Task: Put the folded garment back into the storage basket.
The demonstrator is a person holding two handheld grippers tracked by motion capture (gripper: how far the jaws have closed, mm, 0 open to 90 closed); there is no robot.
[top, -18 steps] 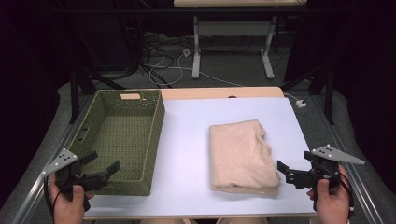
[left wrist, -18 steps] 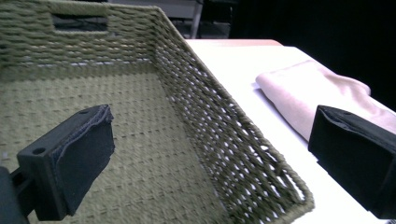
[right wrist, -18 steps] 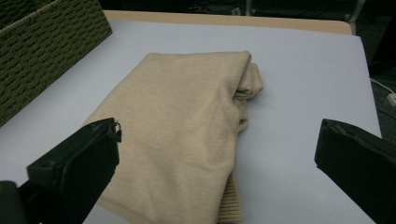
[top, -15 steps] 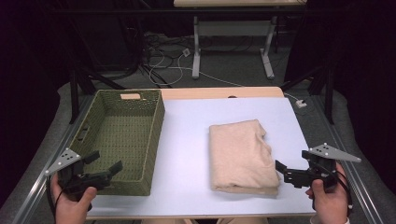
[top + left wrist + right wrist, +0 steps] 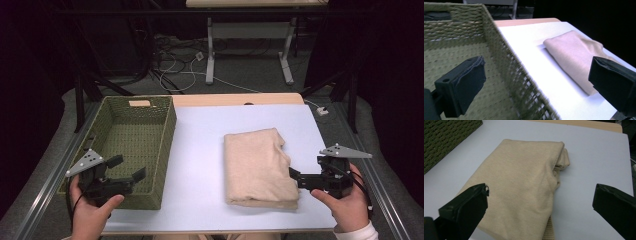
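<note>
1. A folded beige cloth (image 5: 257, 167) lies on the white bench (image 5: 200, 150), right of a green woven basket (image 5: 165, 120).
2. The right gripper (image 5: 295, 177) hovers at the cloth's near right edge, fingers wide, holding nothing.
3. The left gripper (image 5: 127, 167) hangs over the basket's near corner, fingers wide, empty.

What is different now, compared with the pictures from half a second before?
The left gripper has moved inward, over the near part of the green woven basket. The right gripper has moved closer to the near right edge of the folded beige cloth. Both grippers remain open and hold nothing. The basket and cloth lie where they were on the white table.
</note>
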